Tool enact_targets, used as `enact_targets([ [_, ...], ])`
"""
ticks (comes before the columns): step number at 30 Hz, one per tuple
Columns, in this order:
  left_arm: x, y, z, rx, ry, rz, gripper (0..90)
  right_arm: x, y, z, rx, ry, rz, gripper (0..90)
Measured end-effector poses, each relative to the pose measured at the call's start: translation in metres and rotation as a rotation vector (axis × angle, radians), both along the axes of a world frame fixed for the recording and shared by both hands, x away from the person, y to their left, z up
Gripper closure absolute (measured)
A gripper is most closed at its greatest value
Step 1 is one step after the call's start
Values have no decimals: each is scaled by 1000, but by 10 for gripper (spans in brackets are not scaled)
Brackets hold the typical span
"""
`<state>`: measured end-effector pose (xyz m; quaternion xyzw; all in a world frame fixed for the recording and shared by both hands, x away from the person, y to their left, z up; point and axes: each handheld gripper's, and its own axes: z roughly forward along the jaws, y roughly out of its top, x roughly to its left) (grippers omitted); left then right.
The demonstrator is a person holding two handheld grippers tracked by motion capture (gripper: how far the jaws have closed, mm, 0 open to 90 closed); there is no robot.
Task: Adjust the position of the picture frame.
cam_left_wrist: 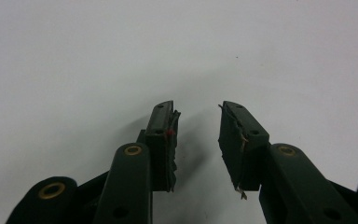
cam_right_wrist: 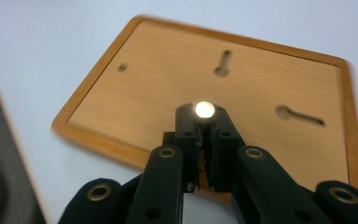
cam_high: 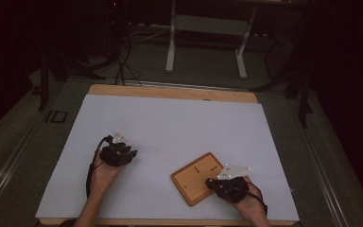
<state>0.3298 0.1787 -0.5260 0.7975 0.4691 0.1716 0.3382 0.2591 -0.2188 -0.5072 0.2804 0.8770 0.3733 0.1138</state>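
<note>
Rounded wooden board (smooth, keyhole-slotted).

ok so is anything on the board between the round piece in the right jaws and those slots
Nothing visible. The right gripper holds the small round piece above the wooden board, whose surface is bare up to both keyhole slots.

Dim rm, grey floor, white-legged desk

We log a white sheet on the desk, under the left tongs and the right tongs. Well beyond both, a white metal frame stands on grey floor. Black cables lie far ahead of the left tongs.
</note>
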Motion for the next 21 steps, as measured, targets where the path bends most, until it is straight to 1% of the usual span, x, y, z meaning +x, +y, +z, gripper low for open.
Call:
enact_targets([
  [2,0,0,0,3,-1,1,644,5,-5,2,9,-3,-28,848],
  [3,0,0,0,3,-1,1,642,5,-5,2,9,-3,-28,848],
  [4,0,-1,-1,3,-1,2,642,10,-10,2,15,-10,-65,848],
  [6,0,-1,-1,4,1,2,642,14,-13,4,19,-18,-92,848],
  [12,1,-1,-1,3,1,2,642,30,-18,13,20,-72,-189,848],
  [13,1,-1,-1,3,1,2,641,30,-18,13,20,-72,-189,848],
  [14,1,0,-1,1,1,3,641,34,-18,15,18,-89,-216,849],
  [17,1,0,-1,0,2,10,636,40,-17,19,26,-118,-236,850],
  [18,1,0,-2,-1,4,11,635,41,-16,20,23,-129,-242,850],
  [20,2,1,-2,1,6,10,634,46,-15,22,-3,-160,-246,850],
  [21,2,1,-2,1,6,10,634,48,-16,23,0,-163,-246,850],
])
